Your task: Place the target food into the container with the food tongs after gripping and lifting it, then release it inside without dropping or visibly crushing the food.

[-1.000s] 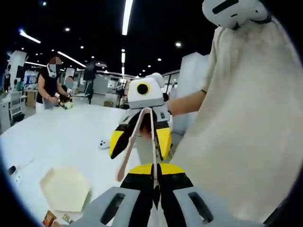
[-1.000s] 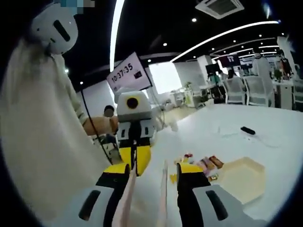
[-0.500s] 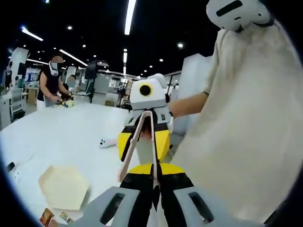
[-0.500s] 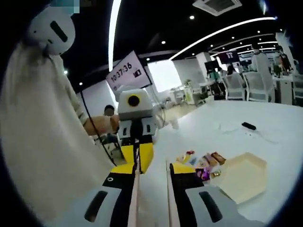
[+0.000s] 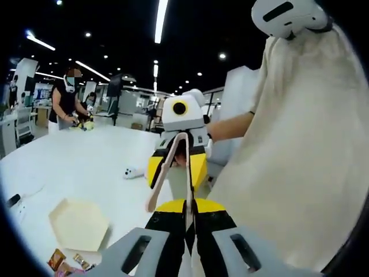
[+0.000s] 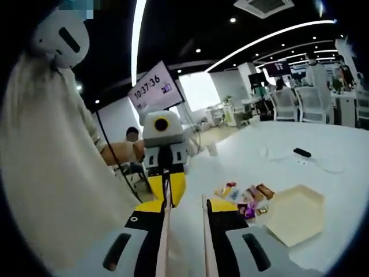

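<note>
Tongs up between my two claws, snacks waiting on the table.

My right gripper (image 6: 184, 203) clenches the tongs (image 6: 165, 239) by both arms; my left gripper (image 5: 189, 209) is pinched on their far end. The wrapped snacks (image 6: 245, 196) lie on the white table (image 6: 288, 144), just beside the cream hexagonal container (image 6: 293, 213). My pale shirt (image 5: 300, 150) hangs near.
</note>
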{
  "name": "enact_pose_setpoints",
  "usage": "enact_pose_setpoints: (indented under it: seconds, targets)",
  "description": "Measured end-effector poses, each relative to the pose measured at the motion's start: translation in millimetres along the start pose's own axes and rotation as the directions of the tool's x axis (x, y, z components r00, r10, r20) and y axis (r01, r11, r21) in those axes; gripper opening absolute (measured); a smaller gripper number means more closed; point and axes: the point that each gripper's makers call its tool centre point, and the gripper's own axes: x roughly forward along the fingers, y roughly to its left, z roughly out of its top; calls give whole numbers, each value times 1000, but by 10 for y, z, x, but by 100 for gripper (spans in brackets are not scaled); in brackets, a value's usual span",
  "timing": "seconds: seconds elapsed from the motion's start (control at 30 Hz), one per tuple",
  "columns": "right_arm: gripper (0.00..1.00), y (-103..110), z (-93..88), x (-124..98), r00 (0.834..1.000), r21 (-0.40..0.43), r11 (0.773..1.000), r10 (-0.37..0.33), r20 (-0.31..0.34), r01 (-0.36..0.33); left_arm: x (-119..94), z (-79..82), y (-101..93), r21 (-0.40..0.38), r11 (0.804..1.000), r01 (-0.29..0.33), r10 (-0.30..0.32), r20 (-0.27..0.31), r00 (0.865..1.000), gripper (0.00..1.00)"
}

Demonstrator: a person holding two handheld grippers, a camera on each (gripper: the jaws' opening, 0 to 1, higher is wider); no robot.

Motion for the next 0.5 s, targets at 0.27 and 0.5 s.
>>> enact_pose_setpoints:
  seconds: [0.27,0.5]
  targets:
    - [29,-11,106,-32,999,20,1000,1,38,-2,38,34,-3,-27,1000,-4,5,32,999,0]
    - [30,-47,196,-37,999,1,1000,-11,50,11,-10,173,27,-41,999,-21,26,129,991,0]
